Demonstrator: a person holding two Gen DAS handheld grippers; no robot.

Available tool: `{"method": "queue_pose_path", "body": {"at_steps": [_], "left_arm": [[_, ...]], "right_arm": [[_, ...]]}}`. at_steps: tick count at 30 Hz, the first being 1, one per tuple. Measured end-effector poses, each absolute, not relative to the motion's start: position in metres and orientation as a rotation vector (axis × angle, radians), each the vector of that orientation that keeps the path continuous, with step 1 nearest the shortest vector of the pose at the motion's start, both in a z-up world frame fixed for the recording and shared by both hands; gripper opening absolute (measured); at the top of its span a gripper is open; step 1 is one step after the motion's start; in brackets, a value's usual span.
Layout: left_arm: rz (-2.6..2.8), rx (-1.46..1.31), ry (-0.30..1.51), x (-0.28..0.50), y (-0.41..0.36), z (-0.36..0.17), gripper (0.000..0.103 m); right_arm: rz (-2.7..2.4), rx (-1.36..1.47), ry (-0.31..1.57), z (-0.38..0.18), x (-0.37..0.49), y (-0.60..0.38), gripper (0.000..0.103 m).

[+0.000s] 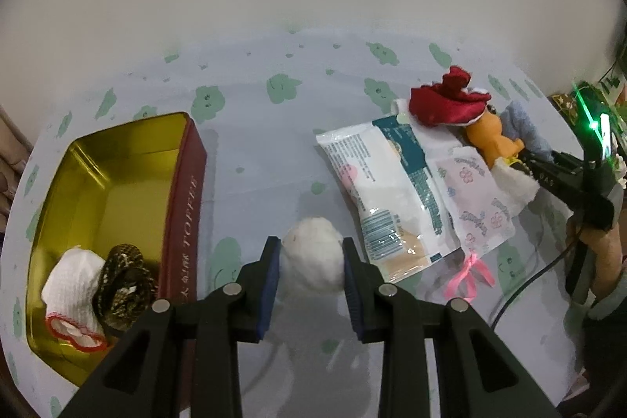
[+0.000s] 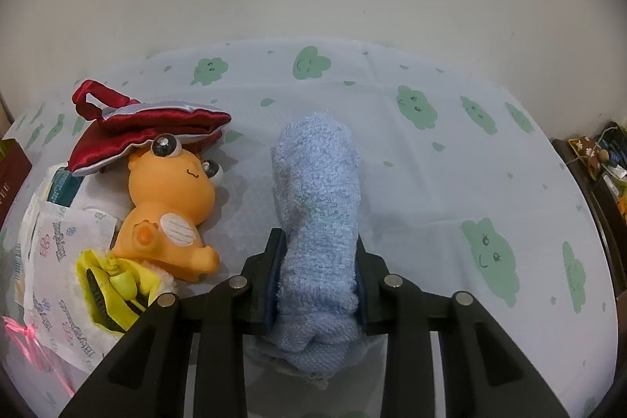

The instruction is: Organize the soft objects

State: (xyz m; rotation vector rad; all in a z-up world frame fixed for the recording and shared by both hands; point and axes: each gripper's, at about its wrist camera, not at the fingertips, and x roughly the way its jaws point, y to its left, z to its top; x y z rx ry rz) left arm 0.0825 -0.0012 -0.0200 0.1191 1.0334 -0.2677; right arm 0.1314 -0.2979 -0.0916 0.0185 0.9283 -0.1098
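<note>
My left gripper (image 1: 311, 263) is shut on a white fluffy ball (image 1: 313, 253), held just above the tablecloth. To its left is a gold tin with dark red sides (image 1: 129, 159), holding a white knitted item (image 1: 72, 285) and a brown patterned roll (image 1: 123, 281). My right gripper (image 2: 319, 273) is shut on a rolled light blue towel (image 2: 317, 183) that sticks out forward over the table. To its left lie an orange squeaky toy (image 2: 168, 206), a red satin pouch (image 2: 149, 132) and a yellow fluffy item (image 2: 113, 285). The right gripper also shows in the left wrist view (image 1: 548, 167).
Plastic packets (image 1: 392, 190) and a floral sachet with a pink ribbon (image 1: 478, 198) lie between the two grippers. The table has a pale cloth with green clouds (image 2: 486, 249) and a white wall behind. Clutter sits off the table's right edge (image 2: 603, 159).
</note>
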Motion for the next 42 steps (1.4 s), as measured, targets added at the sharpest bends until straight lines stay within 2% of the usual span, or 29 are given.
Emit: {"method": "queue_pose_path", "body": {"at_steps": [9,21,31,42], "left_arm": [[-0.197,0.118,0.989,0.085,0.028,0.001,0.030],[-0.033,0.089,0.980,0.113,0.104,0.016,0.030],[0.056,0.007,1.066,0.147,0.165,-0.011,0.030],[0.109,-0.004,1.138,0.168,0.187,-0.039,0.031]], "right_arm": [[-0.111,0.017,0.929,-0.092,0.132,-0.298,0.030],[-0.112,0.015,0.928,-0.092,0.131,-0.297,0.030],[-0.112,0.014,0.929,-0.092,0.131,-0.297,0.030],[-0.115,0.007,0.930,-0.092,0.131,-0.297,0.030]]}}
